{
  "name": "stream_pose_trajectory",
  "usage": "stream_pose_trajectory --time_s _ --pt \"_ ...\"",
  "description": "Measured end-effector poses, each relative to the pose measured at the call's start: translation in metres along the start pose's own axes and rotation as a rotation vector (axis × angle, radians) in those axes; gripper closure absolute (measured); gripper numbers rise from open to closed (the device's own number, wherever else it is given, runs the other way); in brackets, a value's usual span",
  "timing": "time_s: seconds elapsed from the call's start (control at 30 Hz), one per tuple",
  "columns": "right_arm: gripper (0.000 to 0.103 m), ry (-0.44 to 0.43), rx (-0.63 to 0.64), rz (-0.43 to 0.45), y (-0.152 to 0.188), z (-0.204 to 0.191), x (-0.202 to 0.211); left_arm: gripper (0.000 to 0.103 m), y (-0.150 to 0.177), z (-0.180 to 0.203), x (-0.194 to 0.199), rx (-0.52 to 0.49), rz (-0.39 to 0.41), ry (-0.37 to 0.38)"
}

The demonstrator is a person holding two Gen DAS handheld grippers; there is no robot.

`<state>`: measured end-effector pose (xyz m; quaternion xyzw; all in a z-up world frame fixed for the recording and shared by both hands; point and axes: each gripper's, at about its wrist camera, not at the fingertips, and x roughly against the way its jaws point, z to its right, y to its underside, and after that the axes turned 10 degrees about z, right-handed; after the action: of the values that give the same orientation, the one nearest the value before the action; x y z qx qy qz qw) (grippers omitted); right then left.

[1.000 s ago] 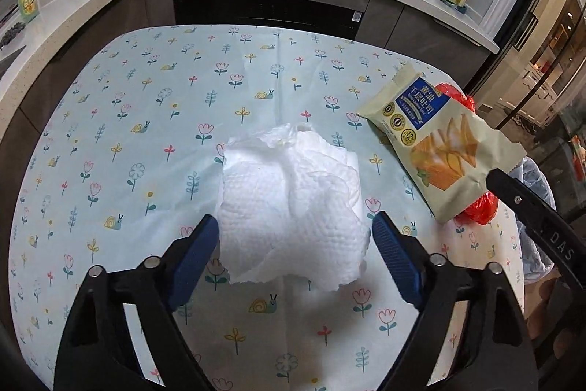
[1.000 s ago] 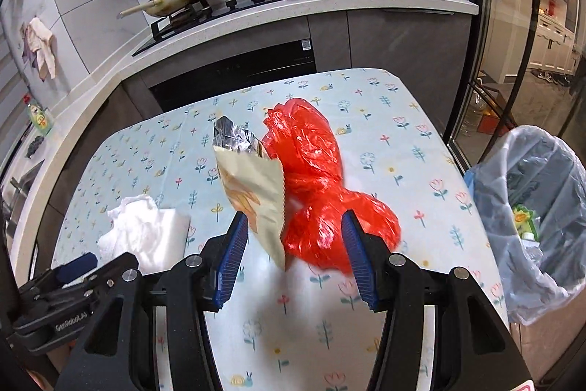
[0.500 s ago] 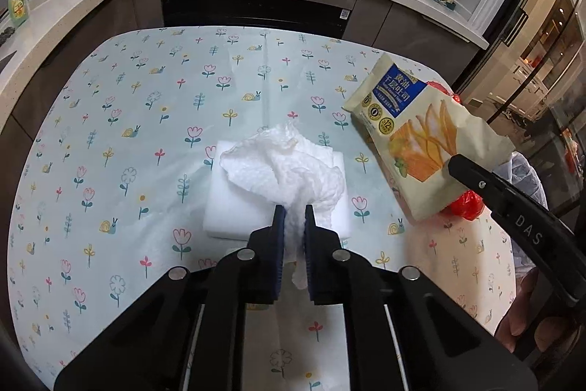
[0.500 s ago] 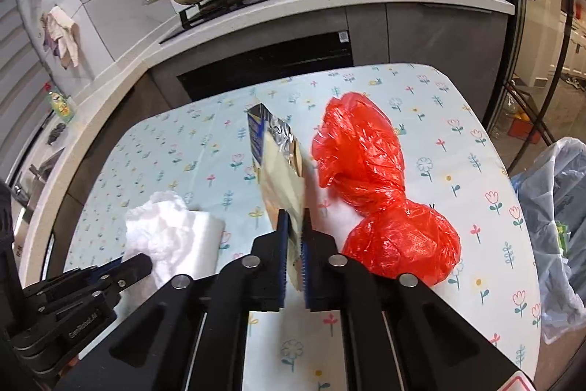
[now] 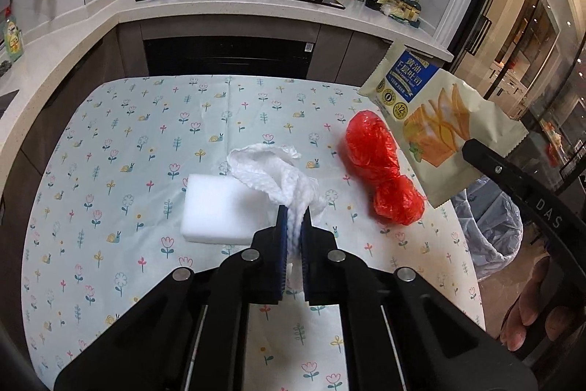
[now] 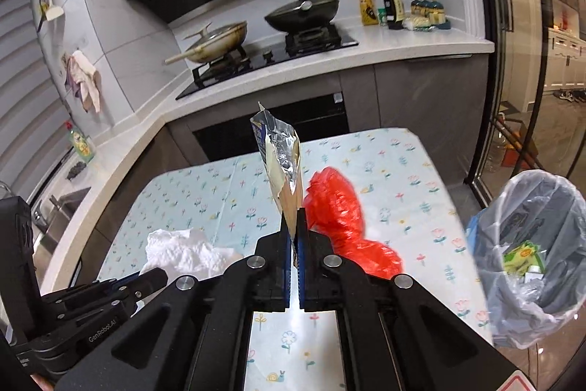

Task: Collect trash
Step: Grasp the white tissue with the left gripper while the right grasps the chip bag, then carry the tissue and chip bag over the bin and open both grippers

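Crumpled white paper towel (image 5: 278,171) hangs pinched at six o'clock; cream snack wrapper (image 5: 436,123) lifted at two o'clock; crinkled red plastic bag (image 5: 381,167) lies on the floral tablecloth (image 5: 128,141) at three o'clock.

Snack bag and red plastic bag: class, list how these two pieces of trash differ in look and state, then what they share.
The snack bag is flat, cream and printed; the red plastic bag is crumpled, plain and glossy.
The snack bag is lifted, pinched in the right hand-held gripper; the red plastic bag lies on the table, untouched.
Both are empty-looking packaging, not yet in the bin.
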<state>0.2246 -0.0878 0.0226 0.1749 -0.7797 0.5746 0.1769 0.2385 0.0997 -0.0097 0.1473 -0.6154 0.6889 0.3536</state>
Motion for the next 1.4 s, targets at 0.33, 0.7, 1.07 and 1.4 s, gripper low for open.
stream_pose_trajectory --time_s 0.33,0.7,1.07,1.4 --pt "0.1 0.101 -0.081 0.08 -0.007 0.067 0.053 0.097 -0.004 0.067 0.02 -0.091 0.034 0.078" --pt "0.1 0.265 -0.198 0.14 0.002 0.176 0.113 0.097 0.0 0.191 0.015 -0.211 0.032 0.24" --pt "0.1 0.389 -0.297 0.117 0.036 0.268 0.139 0.097 0.017 0.297 -0.019 -0.327 -0.023 0.368" --pt "0.1 0.421 -0.346 0.066 0.052 0.31 0.124 0.096 0.033 0.351 -0.066 -0.405 -0.084 0.379"
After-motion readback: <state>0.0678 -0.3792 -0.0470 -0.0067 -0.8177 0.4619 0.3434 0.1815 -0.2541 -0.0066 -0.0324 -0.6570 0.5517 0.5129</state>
